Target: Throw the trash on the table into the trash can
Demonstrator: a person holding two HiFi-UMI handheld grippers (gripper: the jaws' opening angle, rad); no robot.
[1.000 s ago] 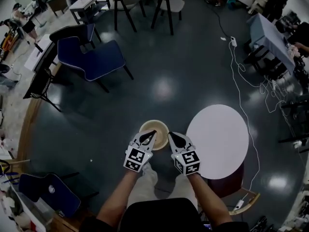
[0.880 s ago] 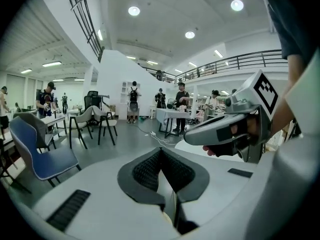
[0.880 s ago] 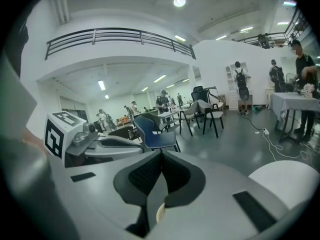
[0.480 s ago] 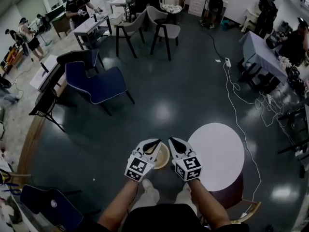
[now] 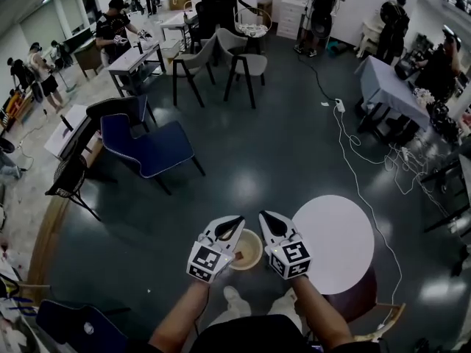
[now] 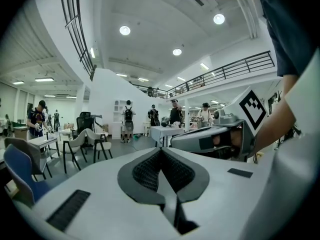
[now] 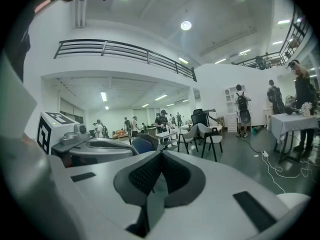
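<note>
In the head view a round beige trash can point(image 5: 249, 253) stands on the dark floor just below and between my two grippers. The left gripper point(image 5: 234, 223) and the right gripper point(image 5: 265, 218) hang side by side above it, tips pointing away from me. Both are shut with nothing in them. In the left gripper view the pads of the left gripper point(image 6: 161, 153) meet, and the right gripper point(image 6: 216, 137) shows beside it. In the right gripper view the right gripper point(image 7: 160, 157) has its pads pressed together too. The round white table point(image 5: 340, 245) stands to the right of the can.
A blue lounge chair point(image 5: 149, 150) sits to the far left, and grey chairs point(image 5: 244, 62) stand further back. A white cable point(image 5: 355, 160) snakes over the floor beyond the table. Another blue chair point(image 5: 79, 328) is at the lower left. People stand around desks at the back.
Both grippers have risen together, still shut. The head view has tilted up to show more of the room, and the trash can now sits lower, partly under the grippers.
</note>
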